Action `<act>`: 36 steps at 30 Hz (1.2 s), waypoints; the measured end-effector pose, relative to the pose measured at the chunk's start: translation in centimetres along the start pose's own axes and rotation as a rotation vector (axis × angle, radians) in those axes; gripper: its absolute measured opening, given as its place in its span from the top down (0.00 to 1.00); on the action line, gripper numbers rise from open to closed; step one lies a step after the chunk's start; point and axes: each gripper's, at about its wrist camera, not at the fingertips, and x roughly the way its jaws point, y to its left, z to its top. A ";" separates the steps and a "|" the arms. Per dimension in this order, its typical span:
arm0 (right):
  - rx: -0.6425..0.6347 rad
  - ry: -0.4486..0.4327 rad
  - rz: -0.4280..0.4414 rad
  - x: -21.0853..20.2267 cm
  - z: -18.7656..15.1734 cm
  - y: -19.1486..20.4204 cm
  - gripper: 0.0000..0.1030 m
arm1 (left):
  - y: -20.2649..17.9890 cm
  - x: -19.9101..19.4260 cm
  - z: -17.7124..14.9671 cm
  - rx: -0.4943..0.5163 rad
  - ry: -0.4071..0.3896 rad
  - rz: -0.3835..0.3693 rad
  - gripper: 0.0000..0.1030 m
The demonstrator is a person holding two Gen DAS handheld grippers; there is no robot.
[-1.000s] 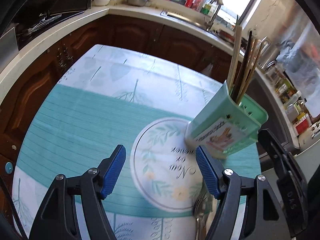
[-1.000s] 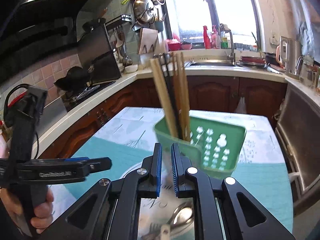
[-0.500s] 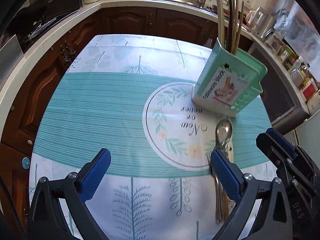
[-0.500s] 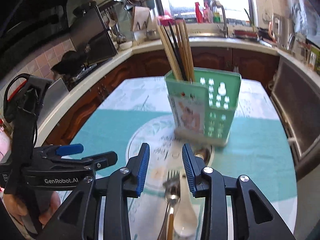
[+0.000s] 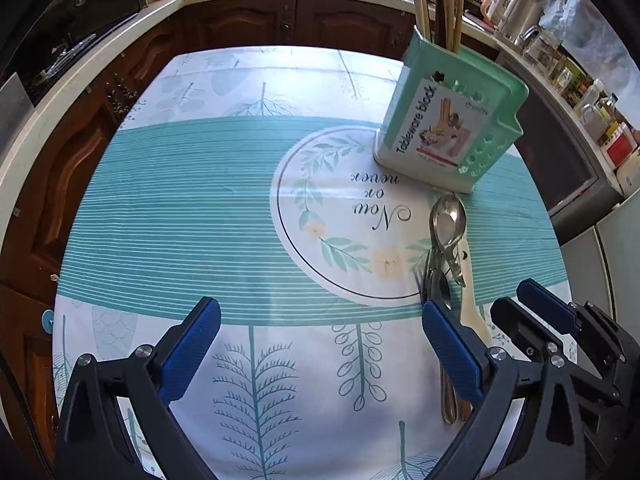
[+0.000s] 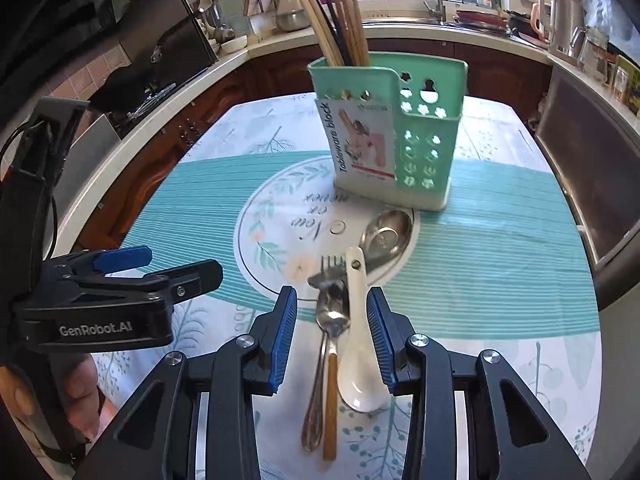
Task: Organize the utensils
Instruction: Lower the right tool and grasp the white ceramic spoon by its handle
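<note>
My right tongs [image 6: 332, 340] released, straddling white spoon [image 6: 356, 344] and fork [image 6: 330, 312] on desk [image 6: 500, 280] near holder [image 6: 400, 132]; left tongs [image 5: 320, 354] released. Risk: clenching grabs both, pile scatters.

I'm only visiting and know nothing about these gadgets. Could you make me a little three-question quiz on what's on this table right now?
1. True or false: the right gripper is clamped shut on the white spoon.
2. What stands in the green holder? A) chopsticks B) knives C) straws
3. Fill in: the white spoon's handle tip rests on the bowl of the ___ spoon.

Key
1. False: it is open, fingers either side of the loose cutlery.
2. A, chopsticks.
3. Metal.
</note>
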 end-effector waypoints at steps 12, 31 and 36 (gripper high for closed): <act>0.057 0.091 0.064 3.5 -0.4 -3.5 0.65 | -2.7 4.4 -1.0 0.100 0.167 -0.065 0.03; 0.064 0.181 0.301 9.1 1.9 -5.3 0.79 | -4.0 5.6 -0.1 0.118 0.198 -0.155 0.56; 0.051 0.189 0.327 9.8 2.1 -5.6 0.87 | -4.3 5.5 0.2 0.132 0.205 -0.188 0.67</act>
